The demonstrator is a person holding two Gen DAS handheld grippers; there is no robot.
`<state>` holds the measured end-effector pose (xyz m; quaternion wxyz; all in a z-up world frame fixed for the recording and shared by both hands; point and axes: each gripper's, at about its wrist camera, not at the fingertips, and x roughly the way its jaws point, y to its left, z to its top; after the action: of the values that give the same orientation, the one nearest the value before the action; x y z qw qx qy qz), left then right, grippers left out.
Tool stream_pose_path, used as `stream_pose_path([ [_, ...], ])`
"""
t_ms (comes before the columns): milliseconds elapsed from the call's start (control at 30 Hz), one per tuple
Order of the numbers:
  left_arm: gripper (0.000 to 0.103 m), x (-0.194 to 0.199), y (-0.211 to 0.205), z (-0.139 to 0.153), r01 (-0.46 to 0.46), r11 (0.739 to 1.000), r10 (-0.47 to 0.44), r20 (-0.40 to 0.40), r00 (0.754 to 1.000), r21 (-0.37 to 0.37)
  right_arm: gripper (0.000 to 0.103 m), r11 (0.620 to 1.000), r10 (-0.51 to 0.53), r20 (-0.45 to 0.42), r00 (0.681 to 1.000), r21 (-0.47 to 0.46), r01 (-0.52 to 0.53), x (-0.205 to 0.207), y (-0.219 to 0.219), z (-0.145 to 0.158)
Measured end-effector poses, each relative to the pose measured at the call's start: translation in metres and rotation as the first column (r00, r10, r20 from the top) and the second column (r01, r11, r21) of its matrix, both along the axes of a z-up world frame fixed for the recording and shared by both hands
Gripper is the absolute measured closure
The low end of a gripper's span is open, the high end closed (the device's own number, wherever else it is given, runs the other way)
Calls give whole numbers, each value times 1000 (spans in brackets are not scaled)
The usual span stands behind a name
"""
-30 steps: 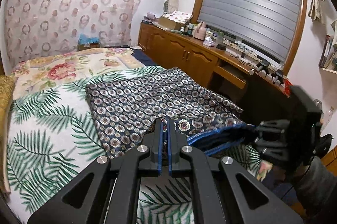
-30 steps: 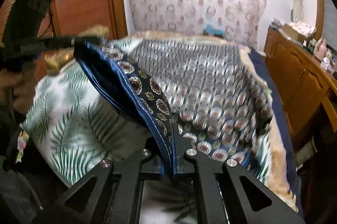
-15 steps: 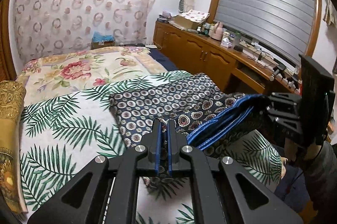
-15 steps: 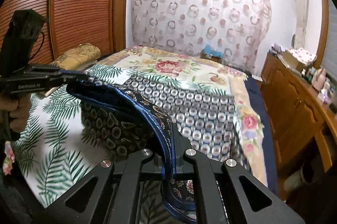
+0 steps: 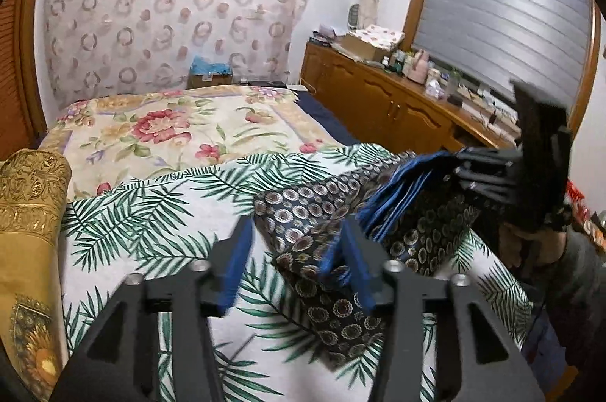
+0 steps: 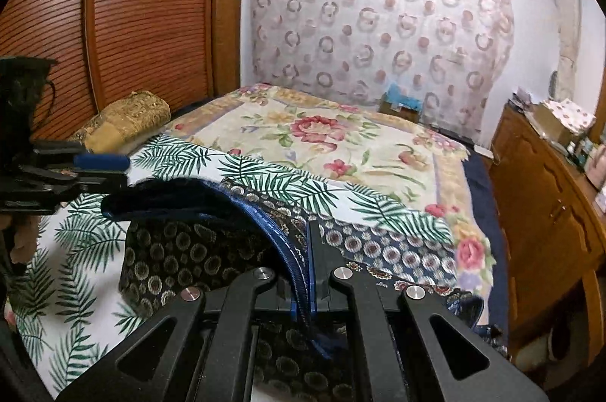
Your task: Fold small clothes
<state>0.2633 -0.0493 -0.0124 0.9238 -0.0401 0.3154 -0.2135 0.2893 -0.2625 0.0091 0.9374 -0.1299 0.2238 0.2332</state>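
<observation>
Grippers at the garment: our left gripper (image 5: 295, 262) has just been opening, our right gripper (image 6: 303, 273) is clamped on the blue hem.

We see the left jaws standing apart with a corner of the dark patterned garment (image 5: 329, 212) against the right-hand pad, no longer pinched. It is navy cloth with rings and medallions and a bright blue edge, lifted and bunched above the palm-leaf sheet (image 5: 151, 212) on the bed (image 6: 322, 137).
</observation>
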Motion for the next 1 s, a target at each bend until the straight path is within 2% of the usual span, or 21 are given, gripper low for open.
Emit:
stream_pose_path([
  [33,36,3,3,-1,-6,1000,6,-3,1000,-7,99,1000,5,-6,1000,-12,-5,6,3,-4],
  [133,30,11,6,-8,-13,1000,13,-24,1000,9,99,999,6,-13,1000,-47,-6,18,1,-6],
  [367,30,24,-5,-23,10,998,-6,-66,998,55,99,997,-62,-51,997,-43,60,53,-1,5],
  [500,30,32,-16,-29,24,997,-18,-84,996,76,99,998,-66,-117,991,-18,65,78,3,8],
  [600,30,39,-27,-37,39,993,-27,-108,994,112,77,997,-82,-117,990,-15,80,88,7,18],
  [667,30,43,-34,-45,46,988,-28,-123,992,146,58,997,-76,-97,992,19,78,86,3,28],
  [767,30,47,-37,-51,51,986,-27,-147,989,160,54,993,-90,-51,995,73,94,80,-8,47],
  [867,30,47,-38,-55,47,986,-21,-159,987,162,54,988,-138,-8,990,72,138,65,-23,59],
  [1000,30,49,-37,-53,33,986,-9,-149,989,162,54,986,-146,-32,989,76,148,40,-48,54],
])
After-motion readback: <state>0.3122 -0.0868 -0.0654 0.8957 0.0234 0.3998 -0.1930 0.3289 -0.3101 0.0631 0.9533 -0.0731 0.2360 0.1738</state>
